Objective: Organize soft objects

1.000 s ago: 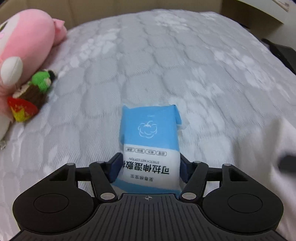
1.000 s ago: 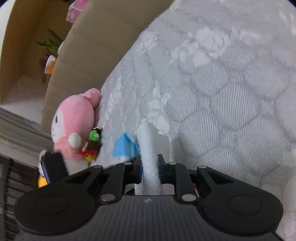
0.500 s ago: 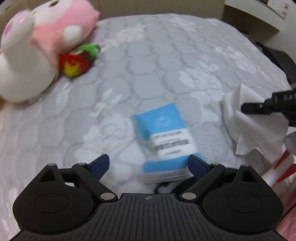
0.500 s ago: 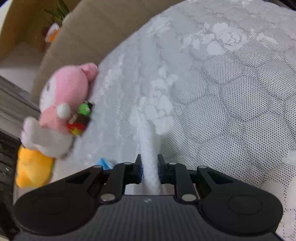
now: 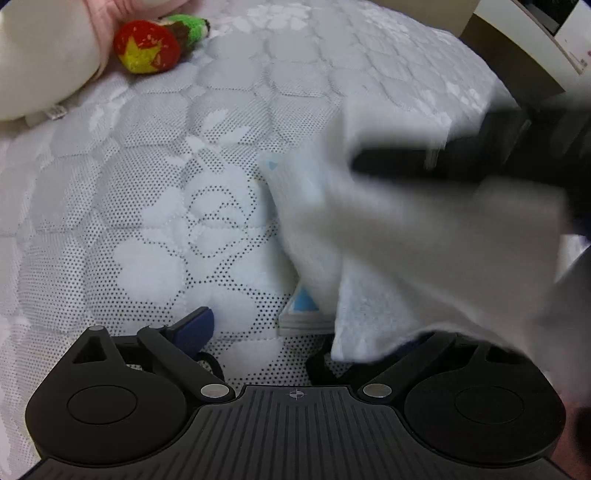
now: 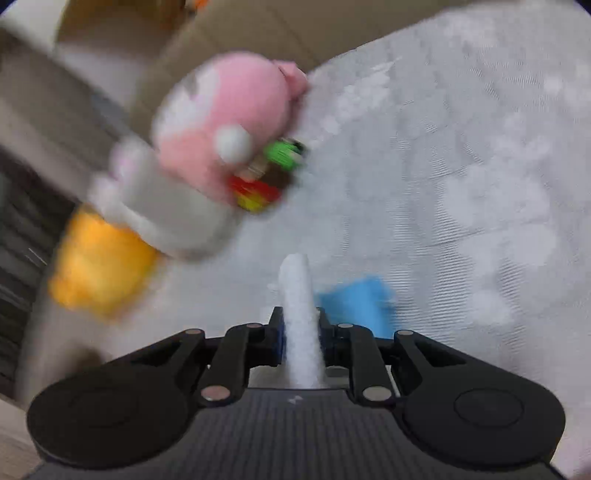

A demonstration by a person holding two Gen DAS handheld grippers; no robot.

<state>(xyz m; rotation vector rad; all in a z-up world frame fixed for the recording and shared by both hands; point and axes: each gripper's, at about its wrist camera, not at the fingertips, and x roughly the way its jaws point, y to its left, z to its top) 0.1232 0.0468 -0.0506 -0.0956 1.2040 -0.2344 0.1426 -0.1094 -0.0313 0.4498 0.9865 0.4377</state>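
A blue pack of wet cotton wipes [image 5: 303, 303] lies on the grey quilted mattress [image 5: 177, 155], mostly covered by a white cloth [image 5: 424, 251]. My left gripper [image 5: 299, 332] hovers over it, jaws opening wide, its left pad [image 5: 195, 326] clear of the pack and the right one hidden under the cloth. My right gripper [image 6: 301, 325] is shut on the white cloth [image 6: 297, 295] and shows as a dark blur [image 5: 443, 162] in the left wrist view. The blue pack [image 6: 354, 301] peeks out right of the cloth.
A pink and white plush [image 6: 221, 125] lies at the mattress edge with a small red and green knitted toy [image 5: 151, 48] against it and a yellow plush [image 6: 96, 262] beside it. A beige headboard [image 6: 258, 26] is behind. White furniture [image 5: 535, 37] stands off the far corner.
The left gripper let go of the blue pack, which now lies on the mattress. The right gripper swung the white cloth across and over the pack.
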